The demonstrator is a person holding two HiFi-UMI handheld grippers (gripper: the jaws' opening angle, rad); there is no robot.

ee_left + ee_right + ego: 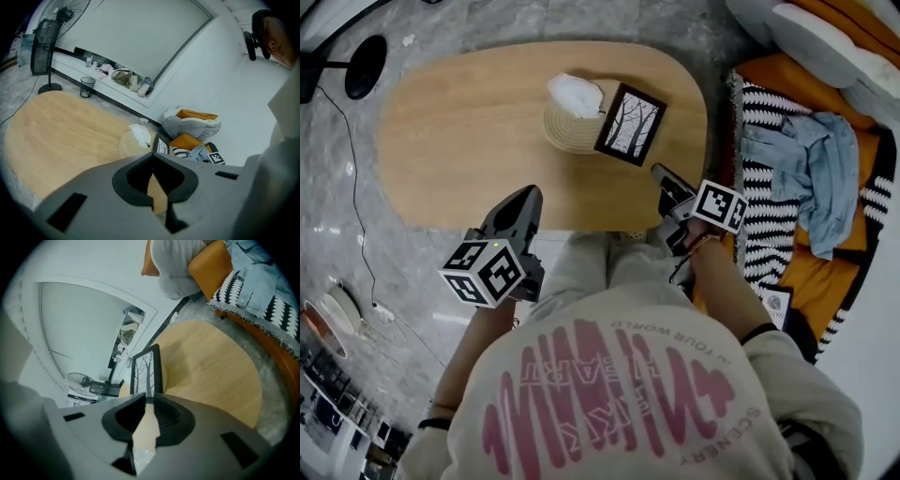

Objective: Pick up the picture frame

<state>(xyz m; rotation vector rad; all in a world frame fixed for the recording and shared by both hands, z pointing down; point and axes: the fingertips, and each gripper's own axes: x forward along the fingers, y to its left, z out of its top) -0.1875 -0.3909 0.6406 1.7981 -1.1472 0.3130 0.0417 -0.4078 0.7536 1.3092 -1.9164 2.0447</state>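
Head view, looking steeply down: the picture frame (630, 124) stands tilted on the far right part of the oval wooden table (459, 141), black-edged, showing bare trees; its left edge sits just beside, perhaps touching, a round woven mat (564, 129) that carries a crumpled white tissue (575, 95); the left gripper (528, 194) and the right gripper (657, 172) hang at the table's near edge, well short of the frame, with bare wood between; in the left gripper view the jaws are clenched tip to tip on nothing, and the mat and tissue lie partly in front of the frame from that side; in the right gripper view the jaws are likewise pressed together and empty, and the frame rises straight beyond them; to the right of the table a black-and-white striped throw (769, 187) and a denim garment (814, 159) lie over orange cushions; a standing fan (47, 33) and a small bin (87, 86) stand on the floor past the table's far end.
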